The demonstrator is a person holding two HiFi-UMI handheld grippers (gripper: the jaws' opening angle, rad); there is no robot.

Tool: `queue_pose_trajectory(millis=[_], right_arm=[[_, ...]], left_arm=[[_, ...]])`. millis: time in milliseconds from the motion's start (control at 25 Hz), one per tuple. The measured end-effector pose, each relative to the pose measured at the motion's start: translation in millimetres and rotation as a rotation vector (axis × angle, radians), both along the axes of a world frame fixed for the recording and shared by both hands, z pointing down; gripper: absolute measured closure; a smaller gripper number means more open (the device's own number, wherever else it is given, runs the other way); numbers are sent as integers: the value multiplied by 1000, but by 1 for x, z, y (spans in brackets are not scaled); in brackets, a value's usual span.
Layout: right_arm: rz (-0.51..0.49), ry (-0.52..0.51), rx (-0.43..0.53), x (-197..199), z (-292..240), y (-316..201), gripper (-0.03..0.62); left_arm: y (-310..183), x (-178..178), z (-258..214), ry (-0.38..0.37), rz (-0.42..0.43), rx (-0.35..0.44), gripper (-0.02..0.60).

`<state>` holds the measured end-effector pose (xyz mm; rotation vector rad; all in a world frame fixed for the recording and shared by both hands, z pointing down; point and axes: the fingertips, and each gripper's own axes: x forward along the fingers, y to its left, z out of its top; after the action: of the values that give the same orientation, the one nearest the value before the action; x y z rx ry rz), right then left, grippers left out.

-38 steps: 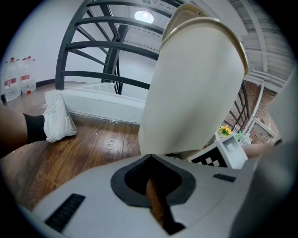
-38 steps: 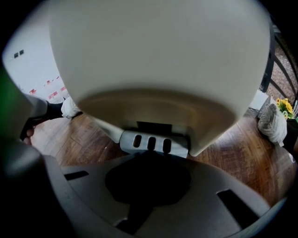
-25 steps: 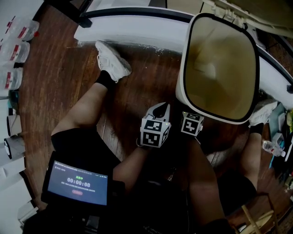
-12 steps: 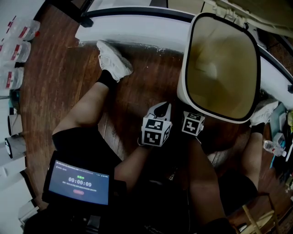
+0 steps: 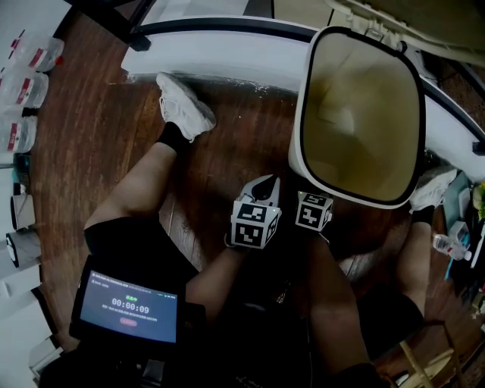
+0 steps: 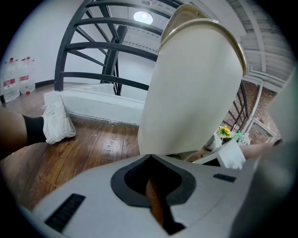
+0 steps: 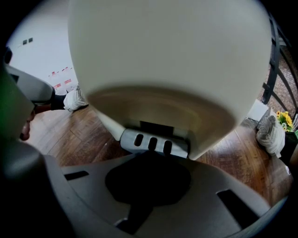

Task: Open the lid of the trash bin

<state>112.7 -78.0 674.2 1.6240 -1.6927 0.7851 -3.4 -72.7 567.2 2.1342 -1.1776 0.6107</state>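
Note:
A white pedal trash bin (image 5: pixel 298 144) stands on the wood floor, and the head view looks down into its yellowish inside. Its lid (image 5: pixel 394 19) is swung up and back at the far side. My left gripper (image 5: pixel 265 183) is shut and empty, its tip beside the bin's near left wall (image 6: pixel 191 93). The right gripper's marker cube (image 5: pixel 313 211) shows under the bin's near rim, which hides the fingertips in the head view. In the right gripper view my right gripper (image 7: pixel 151 156) is shut, its tip against the grey slotted pedal (image 7: pixel 153 143) at the bin's foot (image 7: pixel 167 56).
The person's legs and white shoes (image 5: pixel 184 102) (image 5: pixel 433 188) flank the bin. A tablet with a timer (image 5: pixel 129 307) sits at the lower left. A white curb with a dark railing (image 5: pixel 220 49) runs behind. Bottles (image 5: pixel 23 83) line the left wall, and a water bottle (image 5: pixel 449 244) lies at the right.
Both grippers stay at the bin's foot and the lid stays up. The view shifts slightly; the timer moves from 08 to 09.

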Motion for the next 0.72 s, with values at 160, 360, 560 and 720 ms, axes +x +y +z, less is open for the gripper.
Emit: queue_pose_trajectory(millis=[160,360,560,720], right_arm=[[-13,10,-4,0,0,-1,589],[-16,0,-9,-1,-1,0,589],[-1,-19,-7,0,0,-1,589],[1,-24,-1,-2,-2,-2,589]], left_arm=[[-1,0,0,0,0,0,583],[-1,-1,1,-1,-3,1,583],[-1,-2,2,-4,-5,0,583],[-1,-2,2,-6,-4,-2,583]])
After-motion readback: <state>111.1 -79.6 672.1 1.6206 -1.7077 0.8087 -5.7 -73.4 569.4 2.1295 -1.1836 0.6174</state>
